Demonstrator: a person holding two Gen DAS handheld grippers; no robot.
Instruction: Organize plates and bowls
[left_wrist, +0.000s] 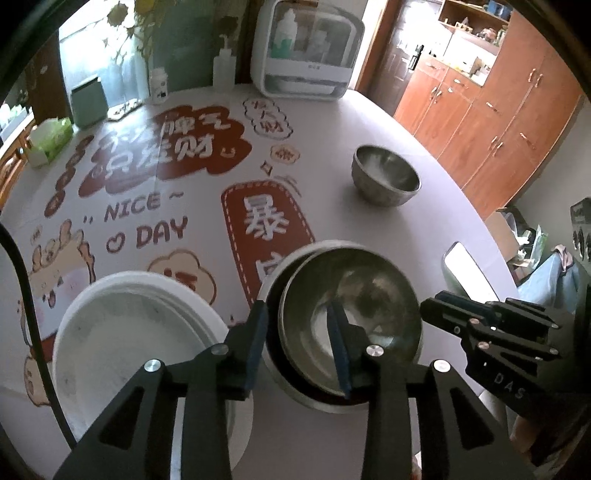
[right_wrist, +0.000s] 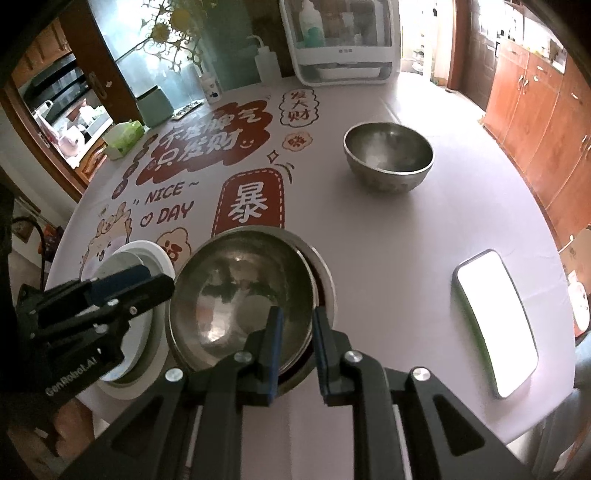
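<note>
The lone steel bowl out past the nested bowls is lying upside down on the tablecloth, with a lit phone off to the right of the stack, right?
Not quite. The lone steel bowl stands upright, its open mouth facing up and the inside visible, as the right wrist view shows. The rest holds: it sits beyond the nested bowls, and the lit phone lies to their right.

We see a pale lilac-grey tabletop (right_wrist: 388, 236) printed with dark red patches, white lettering and a cream cartoon figure. The nested bowls (right_wrist: 243, 295) and the far bowl (right_wrist: 388, 160) are dull silver metal. The plates (left_wrist: 122, 332) on the left are white. Our grippers are black with blue pads (right_wrist: 275, 354). The cabinets (left_wrist: 498, 122) are reddish-brown.
</note>
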